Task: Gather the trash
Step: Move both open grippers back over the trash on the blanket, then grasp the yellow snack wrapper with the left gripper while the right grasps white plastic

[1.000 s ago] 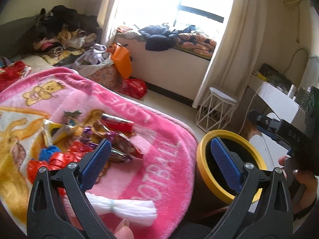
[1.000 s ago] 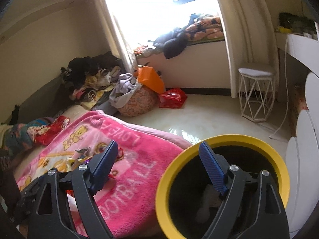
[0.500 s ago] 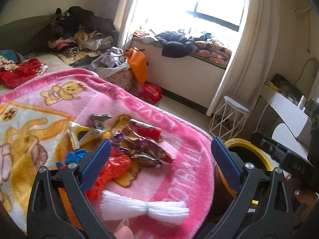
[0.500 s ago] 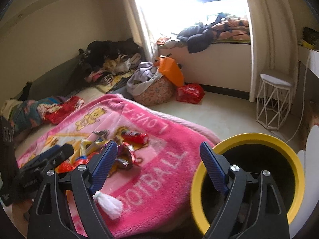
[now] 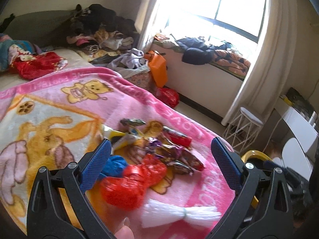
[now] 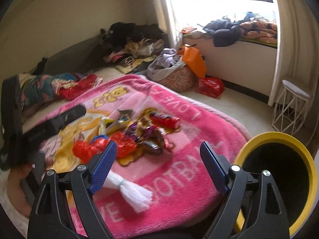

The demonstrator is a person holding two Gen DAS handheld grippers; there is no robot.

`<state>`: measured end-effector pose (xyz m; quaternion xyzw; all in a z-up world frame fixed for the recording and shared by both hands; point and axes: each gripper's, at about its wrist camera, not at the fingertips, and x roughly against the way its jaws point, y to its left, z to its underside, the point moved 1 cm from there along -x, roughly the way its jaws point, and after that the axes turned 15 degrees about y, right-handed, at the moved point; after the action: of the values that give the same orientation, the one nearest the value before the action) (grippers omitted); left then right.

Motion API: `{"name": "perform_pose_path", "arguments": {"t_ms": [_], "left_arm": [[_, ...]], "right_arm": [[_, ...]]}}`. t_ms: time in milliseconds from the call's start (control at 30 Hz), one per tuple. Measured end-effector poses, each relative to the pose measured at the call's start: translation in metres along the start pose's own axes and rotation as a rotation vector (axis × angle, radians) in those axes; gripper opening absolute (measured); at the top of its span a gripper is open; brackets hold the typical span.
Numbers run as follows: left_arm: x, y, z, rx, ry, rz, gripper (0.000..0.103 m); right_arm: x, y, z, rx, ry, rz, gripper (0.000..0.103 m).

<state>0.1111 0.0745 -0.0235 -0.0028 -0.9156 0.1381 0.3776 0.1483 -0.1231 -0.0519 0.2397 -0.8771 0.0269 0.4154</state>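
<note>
A heap of trash lies on the pink blanket [image 5: 59,107]: a red crumpled bag [image 5: 137,179], a blue scrap [image 5: 114,166], a red wrapper [image 5: 177,137], dark candy wrappers [image 5: 175,159] and a white foam net [image 5: 179,215]. The same heap [image 6: 127,137] and foam net [image 6: 129,191] show in the right wrist view. My left gripper [image 5: 159,159] is open and empty above the heap. My right gripper [image 6: 157,159] is open and empty over the blanket, left of the yellow-rimmed black bin [image 6: 279,171]. The bin's rim [image 5: 253,155] shows behind the left gripper's right finger.
Clothes are piled at the bed's head [image 5: 99,29] and on the window sill [image 5: 209,49]. A laundry basket [image 6: 175,75], orange bag [image 6: 193,59] and red bag [image 6: 211,85] sit on the floor. A white wire stool [image 6: 293,103] stands by the curtain. A white desk [image 5: 299,123] is at right.
Both grippers have swung left, away from the bin and toward the trash heap. The bin has slid to the right edge in both views. Both grippers stayed open.
</note>
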Motion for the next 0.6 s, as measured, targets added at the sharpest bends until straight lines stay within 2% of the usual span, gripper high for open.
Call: {"name": "perform_pose_path", "arguments": {"t_ms": [300,600], "left_arm": [[0.002,0.043,-0.011,0.066,-0.010,-0.060,0.092],[-0.022,0.079,-0.018,0.084,0.069,-0.110,0.092]], "right_arm": [[-0.028,0.052,0.005,0.140,0.084,-0.048,0.083],[-0.062,0.084,0.011,0.229,0.181,-0.069,0.082]]}}
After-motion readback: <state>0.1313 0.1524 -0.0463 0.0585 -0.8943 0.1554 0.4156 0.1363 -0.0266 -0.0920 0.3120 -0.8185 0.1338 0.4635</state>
